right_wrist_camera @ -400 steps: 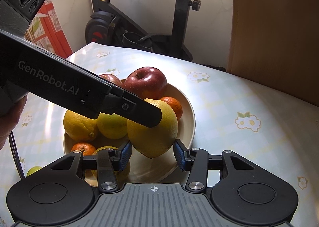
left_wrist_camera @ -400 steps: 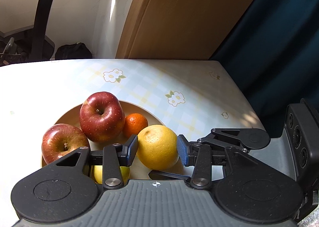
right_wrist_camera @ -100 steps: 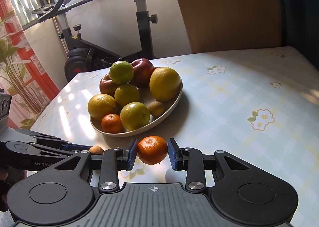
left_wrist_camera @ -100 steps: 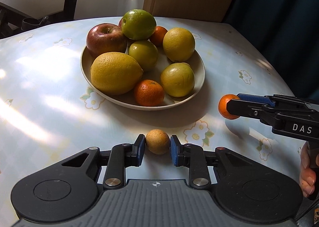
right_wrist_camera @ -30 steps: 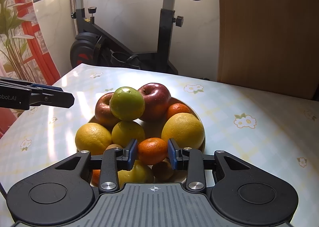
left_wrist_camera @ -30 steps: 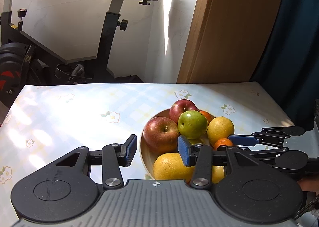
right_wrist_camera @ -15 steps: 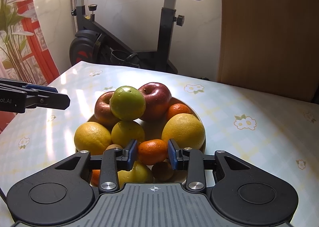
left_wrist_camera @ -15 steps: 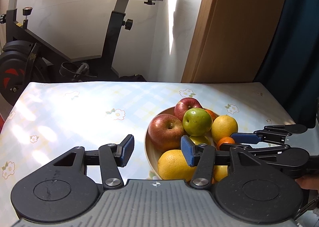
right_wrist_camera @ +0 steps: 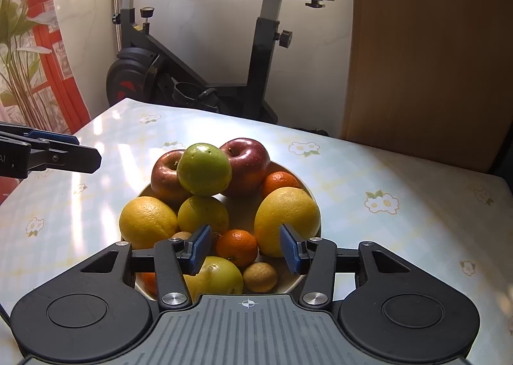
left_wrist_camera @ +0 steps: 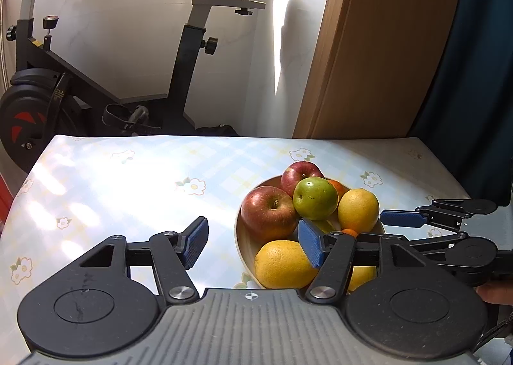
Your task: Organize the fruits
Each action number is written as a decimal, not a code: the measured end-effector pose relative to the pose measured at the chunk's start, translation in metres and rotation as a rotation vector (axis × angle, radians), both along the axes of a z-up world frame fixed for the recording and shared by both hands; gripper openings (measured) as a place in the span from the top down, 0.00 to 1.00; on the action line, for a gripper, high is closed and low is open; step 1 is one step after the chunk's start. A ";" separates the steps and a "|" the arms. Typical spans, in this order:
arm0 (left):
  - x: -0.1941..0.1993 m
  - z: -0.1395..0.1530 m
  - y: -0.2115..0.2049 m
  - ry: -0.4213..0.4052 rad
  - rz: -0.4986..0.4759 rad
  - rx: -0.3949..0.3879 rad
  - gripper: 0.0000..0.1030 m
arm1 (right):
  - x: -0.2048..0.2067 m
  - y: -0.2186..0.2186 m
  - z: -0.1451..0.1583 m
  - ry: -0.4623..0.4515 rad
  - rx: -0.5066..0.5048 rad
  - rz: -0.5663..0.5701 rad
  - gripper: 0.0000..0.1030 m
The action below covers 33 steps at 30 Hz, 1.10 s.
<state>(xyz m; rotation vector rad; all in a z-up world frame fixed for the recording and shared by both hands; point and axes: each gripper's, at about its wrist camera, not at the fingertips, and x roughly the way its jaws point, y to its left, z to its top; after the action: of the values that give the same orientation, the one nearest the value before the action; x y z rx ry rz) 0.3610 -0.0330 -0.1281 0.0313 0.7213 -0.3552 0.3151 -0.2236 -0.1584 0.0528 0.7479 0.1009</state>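
A beige bowl on the flowered table holds two red apples, a green apple, several yellow citrus fruits, tangerines and a small brown fruit. My right gripper is open just above the bowl's near side, and a tangerine lies free in the pile between its pads. My left gripper is open and empty, above the table at the bowl's left edge. The right gripper's fingers show over the bowl's right side in the left wrist view.
An exercise bike stands behind the table's far edge. A wooden panel rises at the back right. The table's right edge runs beside a dark blue curtain. Sunlit tablecloth lies left of the bowl.
My right gripper has opened and let go of the tangerine, which now rests in the bowl. My left gripper has opened a little wider and drawn back slightly.
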 end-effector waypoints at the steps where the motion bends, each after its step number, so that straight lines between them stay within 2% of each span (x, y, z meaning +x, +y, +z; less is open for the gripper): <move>1: -0.001 0.002 0.000 -0.002 0.003 0.000 0.36 | -0.001 0.000 0.002 -0.003 -0.003 -0.001 0.55; 3: -0.003 0.004 0.001 -0.006 0.006 -0.005 0.34 | -0.004 0.001 0.005 -0.010 -0.006 -0.003 0.53; 8: -0.012 0.015 0.004 -0.025 0.016 -0.012 0.30 | -0.014 0.001 0.018 -0.021 -0.020 -0.032 0.41; 10: -0.017 0.022 0.004 -0.045 0.022 -0.008 0.25 | -0.020 -0.001 0.025 -0.028 -0.015 -0.042 0.29; 14: -0.030 0.037 0.005 -0.096 0.032 -0.004 0.16 | -0.032 -0.004 0.043 -0.044 -0.004 -0.072 0.17; 16: -0.037 0.047 0.004 -0.103 0.036 -0.003 0.14 | -0.039 -0.004 0.053 -0.068 -0.008 -0.100 0.00; 23: -0.062 0.077 0.005 -0.150 0.035 -0.017 0.08 | -0.064 -0.004 0.090 -0.129 -0.009 -0.147 0.00; 33: -0.102 0.119 -0.002 -0.293 0.067 0.027 0.08 | -0.101 -0.002 0.146 -0.225 0.025 -0.192 0.00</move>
<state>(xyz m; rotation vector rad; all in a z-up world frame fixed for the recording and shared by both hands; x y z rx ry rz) 0.2592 -0.0350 -0.0089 0.0831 0.4361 -0.2693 0.2143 -0.2254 -0.0123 0.1351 0.5140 -0.0664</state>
